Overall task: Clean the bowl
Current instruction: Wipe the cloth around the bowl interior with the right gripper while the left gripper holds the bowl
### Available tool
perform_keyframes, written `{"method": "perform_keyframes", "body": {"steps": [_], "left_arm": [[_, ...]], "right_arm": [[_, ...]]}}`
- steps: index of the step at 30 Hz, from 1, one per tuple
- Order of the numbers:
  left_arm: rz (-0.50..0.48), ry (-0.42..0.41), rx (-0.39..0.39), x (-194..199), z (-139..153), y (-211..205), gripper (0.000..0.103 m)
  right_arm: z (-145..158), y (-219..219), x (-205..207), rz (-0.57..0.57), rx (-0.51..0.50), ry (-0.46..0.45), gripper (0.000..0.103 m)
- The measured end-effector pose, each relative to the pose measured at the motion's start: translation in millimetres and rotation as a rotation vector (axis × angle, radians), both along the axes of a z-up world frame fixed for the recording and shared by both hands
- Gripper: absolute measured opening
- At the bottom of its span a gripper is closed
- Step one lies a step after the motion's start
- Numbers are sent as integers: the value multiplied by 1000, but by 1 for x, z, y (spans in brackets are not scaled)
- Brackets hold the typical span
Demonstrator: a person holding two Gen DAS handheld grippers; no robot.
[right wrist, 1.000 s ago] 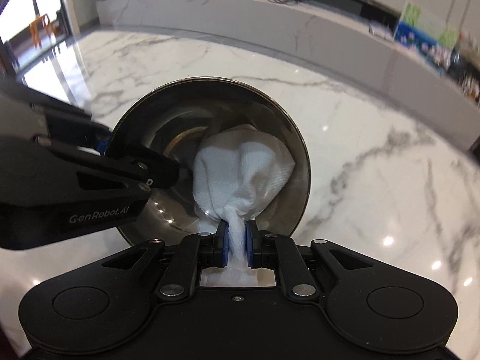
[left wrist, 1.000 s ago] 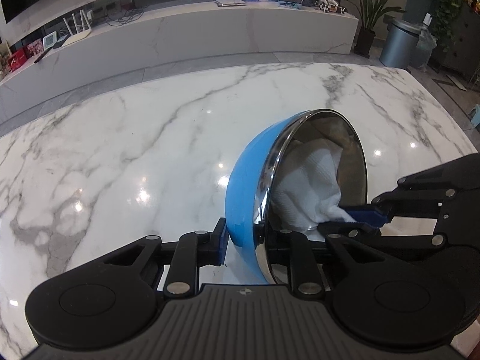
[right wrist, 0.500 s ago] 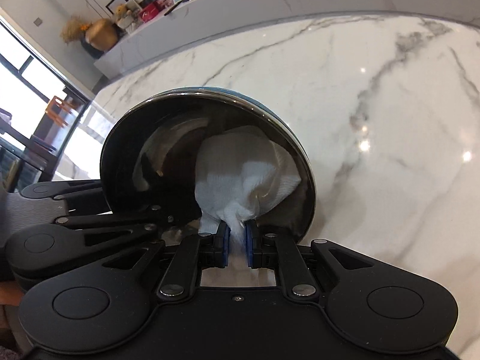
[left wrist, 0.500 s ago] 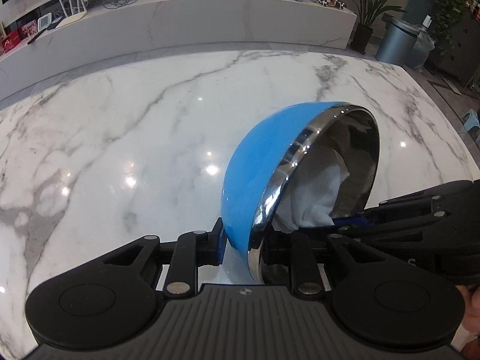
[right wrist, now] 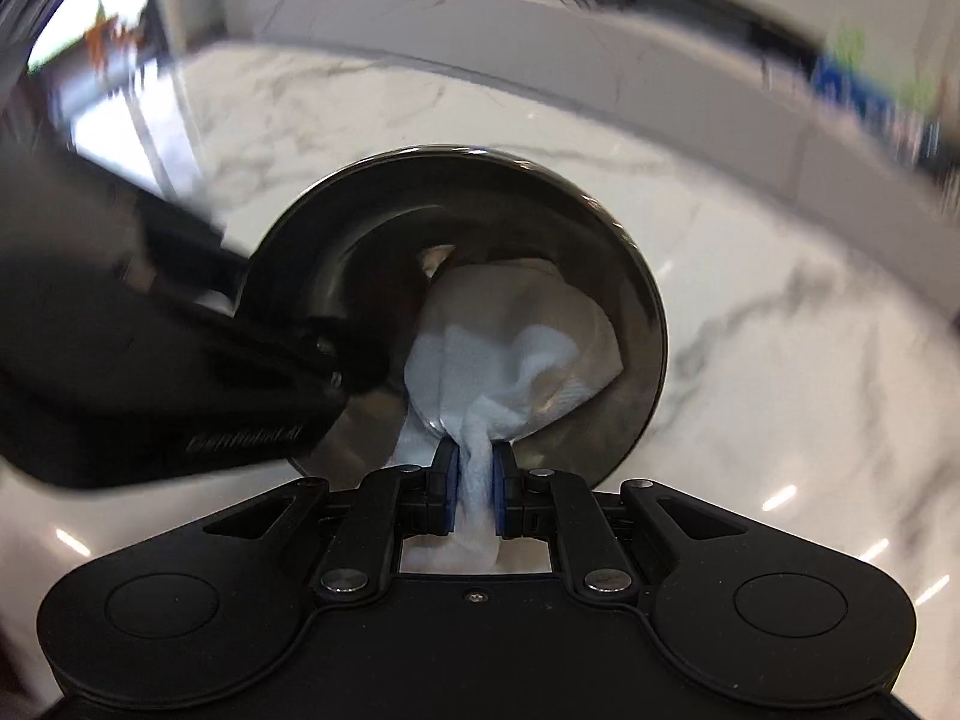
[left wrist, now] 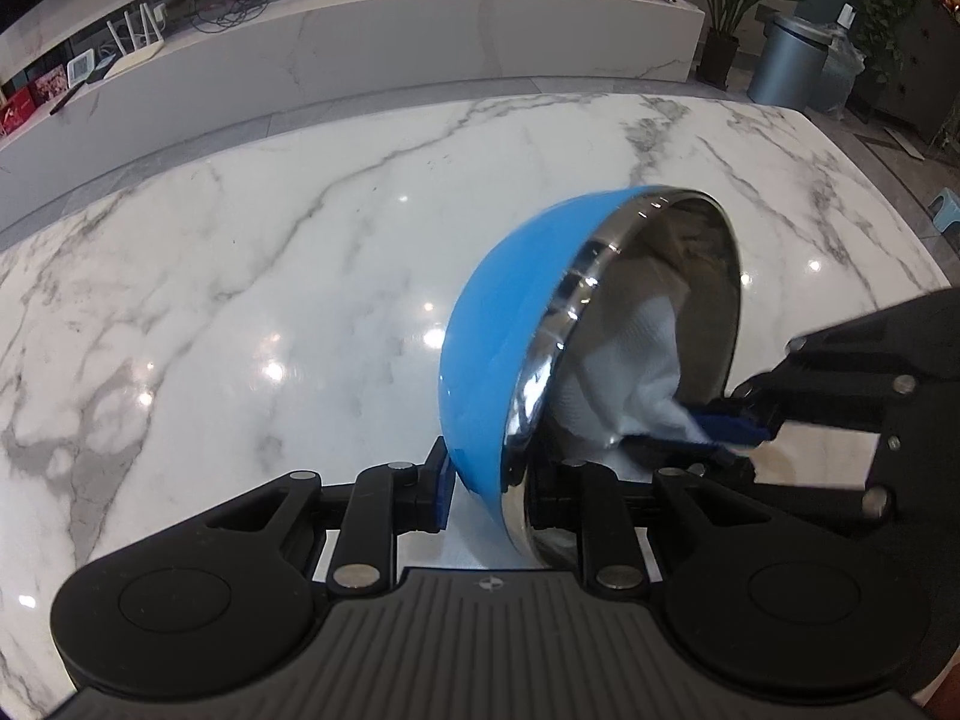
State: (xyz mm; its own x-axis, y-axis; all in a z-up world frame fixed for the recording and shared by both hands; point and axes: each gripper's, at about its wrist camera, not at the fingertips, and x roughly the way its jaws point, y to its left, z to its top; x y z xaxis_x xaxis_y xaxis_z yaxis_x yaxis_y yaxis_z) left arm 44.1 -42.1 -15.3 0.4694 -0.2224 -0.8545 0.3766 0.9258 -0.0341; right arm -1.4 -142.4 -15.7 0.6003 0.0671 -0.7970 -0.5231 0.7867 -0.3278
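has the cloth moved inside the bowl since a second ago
Yes. In the right wrist view the cloth now sits further toward the bowl's right rim.

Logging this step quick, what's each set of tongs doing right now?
Left tongs: closed on the rim of the bowl, holding it tilted.
Right tongs: closed on the cloth, which reaches into the bowl.

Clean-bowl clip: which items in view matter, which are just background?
In play:
- blue bowl, rim clamped by left gripper
- white cloth inside it, pinched by right gripper

Background:
- marble table
- router on the ledge
- bin
- potted plant
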Motion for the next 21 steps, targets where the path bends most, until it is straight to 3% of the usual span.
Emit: {"method": "perform_keyframes", "body": {"steps": [3,13,19,21], "left_arm": [[1,-8,6,0,1,1,19],[16,6,-47,1,0,3,19],[67,57,-115,2,-12,4,30],[107,68,-133,3,-13,5,42]], "right_arm": [[-8,15,-16,89,-185,-93,9],[4,-2,5,-35,13,13,9],[1,-19,13,-108,130,74,9],[1,-26,17,-142,200,111,9]]}}
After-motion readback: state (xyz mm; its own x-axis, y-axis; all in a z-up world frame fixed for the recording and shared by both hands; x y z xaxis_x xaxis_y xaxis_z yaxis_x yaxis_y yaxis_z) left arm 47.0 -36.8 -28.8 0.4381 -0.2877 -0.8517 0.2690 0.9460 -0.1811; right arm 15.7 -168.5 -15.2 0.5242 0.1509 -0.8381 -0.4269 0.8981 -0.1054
